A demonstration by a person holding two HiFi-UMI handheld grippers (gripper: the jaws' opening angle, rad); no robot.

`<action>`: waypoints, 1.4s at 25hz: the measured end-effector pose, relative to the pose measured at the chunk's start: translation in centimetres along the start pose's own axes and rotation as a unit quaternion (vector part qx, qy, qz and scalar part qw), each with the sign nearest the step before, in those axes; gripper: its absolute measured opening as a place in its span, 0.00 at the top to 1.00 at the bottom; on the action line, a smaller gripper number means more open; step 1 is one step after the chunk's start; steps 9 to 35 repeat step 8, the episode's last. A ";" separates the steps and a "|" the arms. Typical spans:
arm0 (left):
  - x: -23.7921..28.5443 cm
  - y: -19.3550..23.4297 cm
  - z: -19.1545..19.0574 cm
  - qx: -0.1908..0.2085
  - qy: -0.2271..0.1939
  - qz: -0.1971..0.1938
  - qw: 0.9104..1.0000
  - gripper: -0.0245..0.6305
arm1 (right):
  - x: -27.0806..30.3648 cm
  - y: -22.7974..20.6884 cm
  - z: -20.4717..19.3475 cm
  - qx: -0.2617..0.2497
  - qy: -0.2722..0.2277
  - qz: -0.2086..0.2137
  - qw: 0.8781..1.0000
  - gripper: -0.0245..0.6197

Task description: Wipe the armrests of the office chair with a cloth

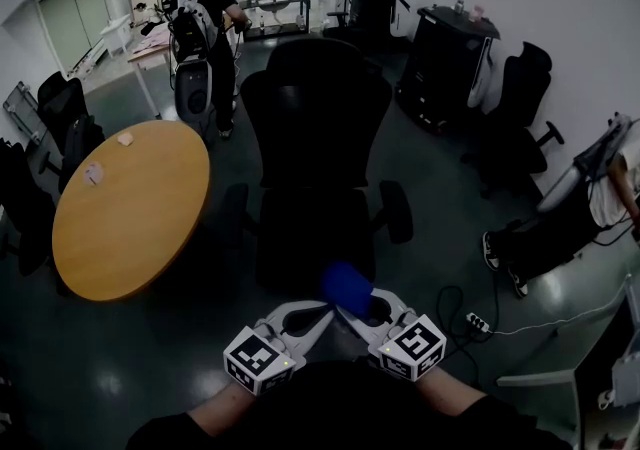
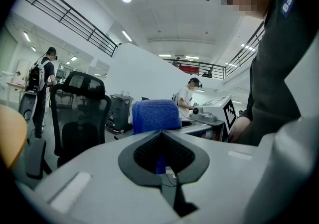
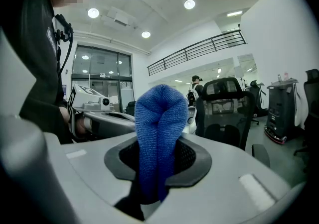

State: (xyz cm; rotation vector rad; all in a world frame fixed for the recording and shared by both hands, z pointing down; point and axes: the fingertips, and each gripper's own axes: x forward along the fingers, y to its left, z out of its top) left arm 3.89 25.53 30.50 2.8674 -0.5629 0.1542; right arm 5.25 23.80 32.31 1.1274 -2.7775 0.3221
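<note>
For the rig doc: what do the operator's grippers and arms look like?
The left gripper and right gripper match: pale grey moulded shells, dark textured jaw pads, each with a white cube bearing black square markers. Black sleeves.

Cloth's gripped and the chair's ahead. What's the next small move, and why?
Probably carry the right gripper forward and lower the blue cloth onto the armrest on its side of the office chair. The cloth is clamped and bunched in its jaws but is short of the chair, touching neither armrest.
</note>
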 end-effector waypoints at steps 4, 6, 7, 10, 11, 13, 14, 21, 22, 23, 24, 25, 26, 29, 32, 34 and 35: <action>0.1 0.1 -0.4 0.001 0.000 0.000 1.000 0.93 | 0.1 -0.1 -0.4 -0.001 0.000 0.000 1.000 0.79; 0.1 0.1 -0.5 0.000 0.000 0.000 1.000 0.93 | 0.0 -0.1 -0.5 -0.002 0.000 0.000 1.000 0.79; 0.1 0.0 -0.5 0.000 0.000 0.000 1.000 0.93 | 0.0 -0.1 -0.5 -0.002 0.000 0.001 1.000 0.79; 0.1 0.0 -0.5 -0.001 0.000 0.000 1.000 0.93 | 0.0 0.0 -0.5 -0.002 0.000 0.001 1.000 0.79; 0.1 0.0 -0.5 -0.001 0.000 0.000 1.000 0.93 | 0.0 0.0 -0.5 -0.002 0.000 0.001 1.000 0.79; 0.1 0.0 -0.5 -0.001 0.000 0.000 1.000 0.93 | 0.0 0.0 -0.5 -0.002 0.000 0.001 1.000 0.79; 0.1 0.0 -0.5 -0.001 0.000 0.000 1.000 0.93 | 0.0 0.0 -0.5 -0.002 0.000 0.001 1.000 0.79; 0.1 0.0 -0.5 -0.001 0.000 0.000 1.000 0.93 | 0.0 0.0 -0.5 -0.002 0.000 0.001 1.000 0.79; 0.1 0.0 -0.5 -0.001 0.000 0.000 1.000 0.93 | 0.0 0.0 -0.5 -0.002 0.000 0.001 1.000 0.79; 0.1 0.0 -0.5 -0.001 0.000 0.000 1.000 0.93 | 0.0 0.0 -0.5 -0.002 0.000 0.001 1.000 0.79; 0.1 0.0 -0.5 -0.001 0.000 0.000 1.000 0.93 | 0.0 0.0 -0.5 -0.002 0.000 0.001 1.000 0.79; 0.1 0.0 -0.5 -0.001 0.000 0.000 1.000 0.93 | 0.0 0.0 -0.5 -0.002 0.000 0.001 1.000 0.79; 0.1 0.0 -0.5 -0.001 0.000 0.000 1.000 0.93 | 0.0 0.0 -0.5 -0.002 0.000 0.001 1.000 0.79; 0.1 0.0 -0.5 -0.001 0.000 0.000 1.000 0.93 | 0.0 0.0 -0.5 -0.002 0.000 0.001 1.000 0.79; 0.1 0.0 -0.5 -0.001 0.000 0.000 1.000 0.93 | 0.0 0.0 -0.5 -0.002 0.000 0.001 1.000 0.79; 0.1 0.0 -0.5 -0.001 0.000 0.000 1.000 0.93 | 0.0 0.0 -0.5 -0.002 0.000 0.001 1.000 0.79; 0.1 0.0 -0.5 -0.001 0.000 0.000 1.000 0.93 | 0.0 0.0 -0.5 -0.002 0.000 0.001 1.000 0.79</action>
